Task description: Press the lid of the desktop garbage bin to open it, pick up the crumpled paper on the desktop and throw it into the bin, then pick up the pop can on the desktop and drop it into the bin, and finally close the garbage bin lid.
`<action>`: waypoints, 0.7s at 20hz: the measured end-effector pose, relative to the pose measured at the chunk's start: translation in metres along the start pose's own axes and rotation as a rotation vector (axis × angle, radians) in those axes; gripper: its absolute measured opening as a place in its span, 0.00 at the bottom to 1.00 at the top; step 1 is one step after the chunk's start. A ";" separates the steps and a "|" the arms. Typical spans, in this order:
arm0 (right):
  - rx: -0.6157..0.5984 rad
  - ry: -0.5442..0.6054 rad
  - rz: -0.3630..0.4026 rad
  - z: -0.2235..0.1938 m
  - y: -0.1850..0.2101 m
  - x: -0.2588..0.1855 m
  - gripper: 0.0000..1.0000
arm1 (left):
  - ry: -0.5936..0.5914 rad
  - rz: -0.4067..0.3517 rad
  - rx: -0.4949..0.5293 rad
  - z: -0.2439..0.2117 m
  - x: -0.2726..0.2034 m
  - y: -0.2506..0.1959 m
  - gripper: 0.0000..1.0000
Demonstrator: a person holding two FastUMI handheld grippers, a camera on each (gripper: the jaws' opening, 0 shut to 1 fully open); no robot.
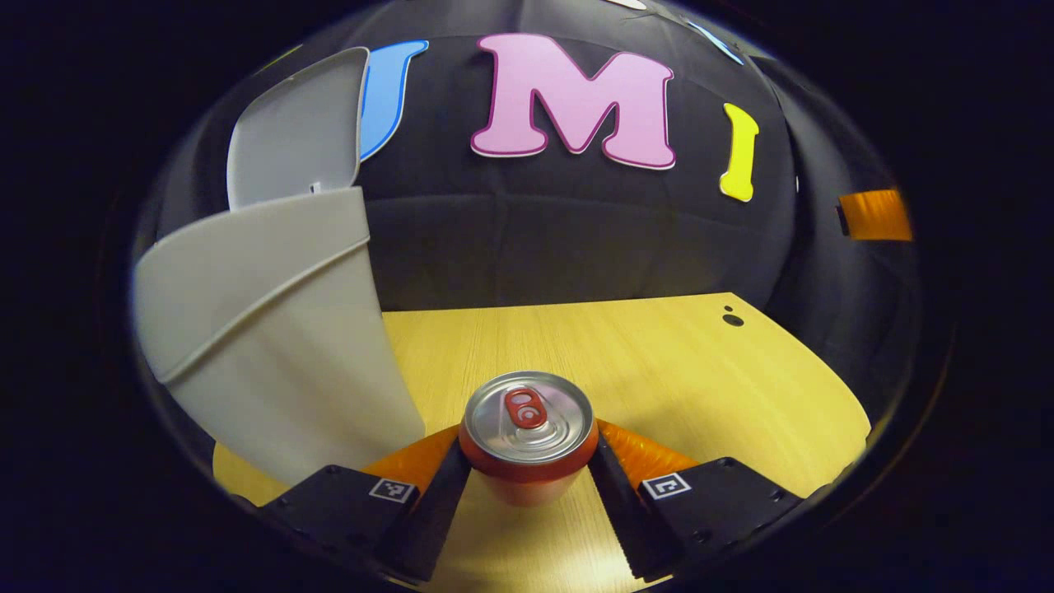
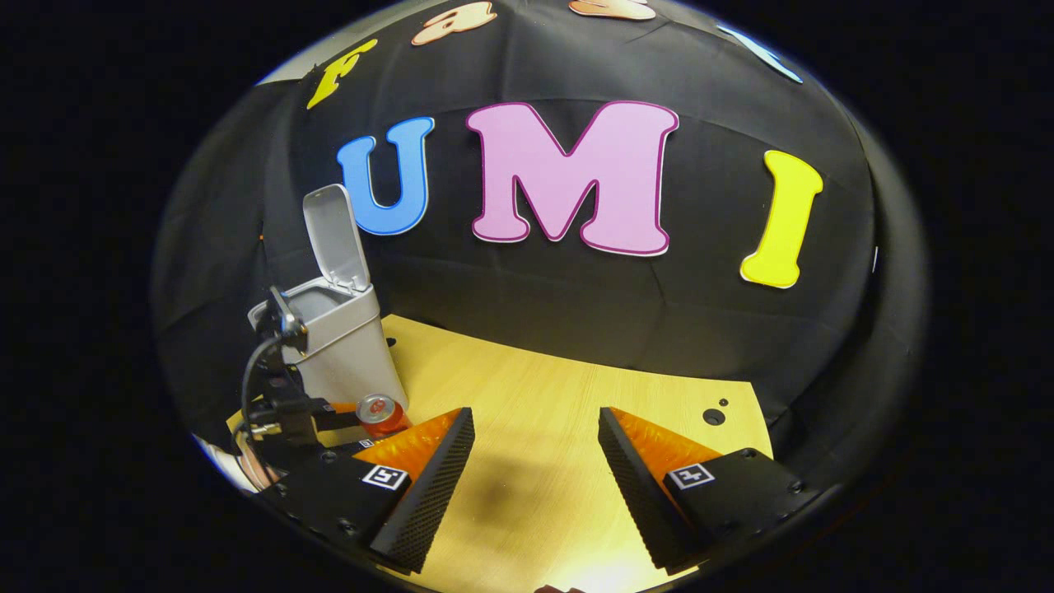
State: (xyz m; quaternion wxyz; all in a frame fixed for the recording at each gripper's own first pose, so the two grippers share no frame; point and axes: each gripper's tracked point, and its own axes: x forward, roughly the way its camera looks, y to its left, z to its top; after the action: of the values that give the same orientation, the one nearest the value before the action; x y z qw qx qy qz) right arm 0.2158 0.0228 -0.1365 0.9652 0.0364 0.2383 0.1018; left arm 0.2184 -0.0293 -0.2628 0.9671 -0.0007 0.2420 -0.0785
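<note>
Gripping the pop can (image 1: 528, 436) in the left tool (image 1: 528, 468), both fingers (image 1: 440, 494) pressing its sides, can upright and seeming slightly above the table (image 1: 659, 362). Judging the step: crumpled paper apparently done with, can now due for the bin. Standing at ten o'clock, just beside the can: the grey bin (image 1: 272, 329), lid (image 1: 296, 132) tipped up and open. Needing next a lift above the rim, then a swing toward ten o'clock before releasing. Hovering wide apart and holding nothing: the right tool (image 2: 535, 478). Leaving open table toward two o'clock, edge near the booth wall.
</note>
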 end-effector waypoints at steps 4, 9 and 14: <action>-0.009 -0.014 -0.001 -0.002 0.009 -0.011 0.98 | -0.100 0.002 0.024 0.072 -0.033 0.011 0.84; -0.003 -0.005 0.006 -0.017 0.024 -0.030 0.98 | -0.244 0.020 -0.018 0.160 -0.082 0.050 0.83; 0.002 -0.011 0.007 -0.023 0.030 -0.044 0.98 | -0.288 0.132 0.021 0.187 -0.104 0.126 0.83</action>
State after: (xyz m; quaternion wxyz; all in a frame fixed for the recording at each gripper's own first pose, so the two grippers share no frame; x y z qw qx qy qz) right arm 0.1610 0.0436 -0.1335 0.9660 0.0387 0.2329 0.1050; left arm 0.2345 0.1037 -0.0539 0.9948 0.0140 0.0995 -0.0165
